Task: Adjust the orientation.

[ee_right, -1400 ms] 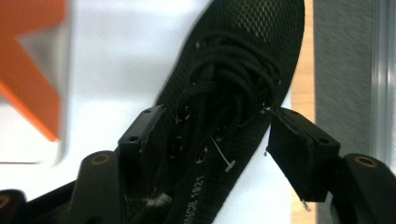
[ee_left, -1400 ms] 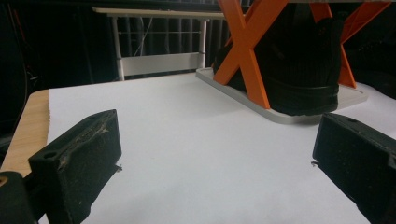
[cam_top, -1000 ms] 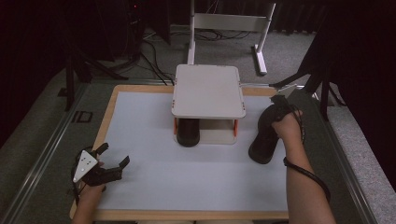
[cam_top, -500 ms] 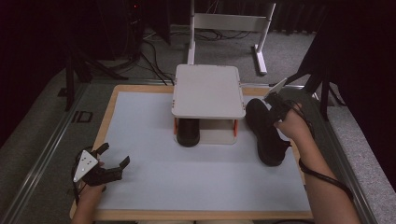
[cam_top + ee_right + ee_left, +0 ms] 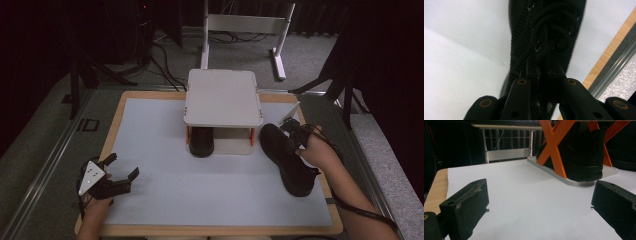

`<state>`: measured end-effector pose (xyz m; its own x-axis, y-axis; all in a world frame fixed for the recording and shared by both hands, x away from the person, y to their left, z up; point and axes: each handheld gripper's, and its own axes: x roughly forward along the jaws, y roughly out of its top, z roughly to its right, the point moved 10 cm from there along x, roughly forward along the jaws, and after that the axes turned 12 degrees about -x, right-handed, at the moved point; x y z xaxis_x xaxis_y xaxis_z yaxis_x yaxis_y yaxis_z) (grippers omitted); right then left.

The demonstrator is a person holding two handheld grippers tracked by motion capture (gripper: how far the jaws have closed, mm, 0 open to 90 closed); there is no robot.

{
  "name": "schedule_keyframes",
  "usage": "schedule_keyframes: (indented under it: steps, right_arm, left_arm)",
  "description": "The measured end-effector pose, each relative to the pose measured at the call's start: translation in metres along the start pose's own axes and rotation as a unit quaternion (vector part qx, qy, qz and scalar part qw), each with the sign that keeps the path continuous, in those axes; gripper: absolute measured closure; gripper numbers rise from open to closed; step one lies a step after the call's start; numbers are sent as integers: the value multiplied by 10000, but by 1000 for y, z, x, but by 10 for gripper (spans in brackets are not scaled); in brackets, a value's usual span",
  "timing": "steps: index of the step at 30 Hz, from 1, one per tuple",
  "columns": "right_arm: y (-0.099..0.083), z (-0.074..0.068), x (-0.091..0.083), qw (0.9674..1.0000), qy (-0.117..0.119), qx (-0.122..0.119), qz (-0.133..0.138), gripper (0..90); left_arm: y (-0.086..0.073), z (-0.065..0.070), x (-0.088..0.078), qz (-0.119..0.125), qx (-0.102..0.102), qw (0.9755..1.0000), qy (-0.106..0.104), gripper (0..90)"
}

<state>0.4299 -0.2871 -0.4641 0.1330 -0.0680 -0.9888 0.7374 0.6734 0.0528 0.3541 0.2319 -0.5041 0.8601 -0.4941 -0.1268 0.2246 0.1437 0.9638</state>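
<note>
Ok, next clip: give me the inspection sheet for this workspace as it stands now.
Surface: white mat on a wood-edged table, bare at the front.
Job's things: one black shoe on the lower shelf of the small rack with orange legs; second black shoe on the mat, right of the rack.
Clutter: nothing seen.
Grippers: right gripper shut on the second shoe near its laces; left gripper open, holding nothing, at the front left.
Cables: several on the floor behind the table.
Surroundings: grey carpet, a white frame at the back, dark room.
</note>
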Motion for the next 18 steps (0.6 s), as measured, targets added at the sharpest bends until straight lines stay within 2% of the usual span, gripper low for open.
schedule_keyframes:
  steps: [5, 8, 11, 12, 14, 15, 18]
  right_arm:
    - [-2, -1, 3, 9998, 0, 29, 184, 831]
    - [-3, -1, 4, 9993, 78, 139, 347, 825]
    - [-4, -1, 3, 9979, 131, 272, 568, 763]
    - [-5, 0, 2, 9975, 120, 268, 649, 703]
    - [-6, 0, 0, 9953, 144, 341, 890, 637]
    - [-6, -2, -1, 9941, 161, 298, 1027, 579]
    - [-10, -6, -3, 9881, 267, 412, 1460, 505]
  left_arm:
    - [0, 0, 0, -10, 2, 10000, -1, 17]
    - [0, 0, 0, -12, 3, 10000, -5, 17]
    - [0, 0, 0, 12, -3, 10000, 6, 17]
    - [0, 0, 0, 18, 2, 10000, 12, 17]
    - [0, 0, 0, 21, 5, 10000, 8, 17]
    - [0, 0, -1, 23, -3, 10000, 5, 17]
    - [0, 0, -1, 24, -7, 10000, -6, 17]
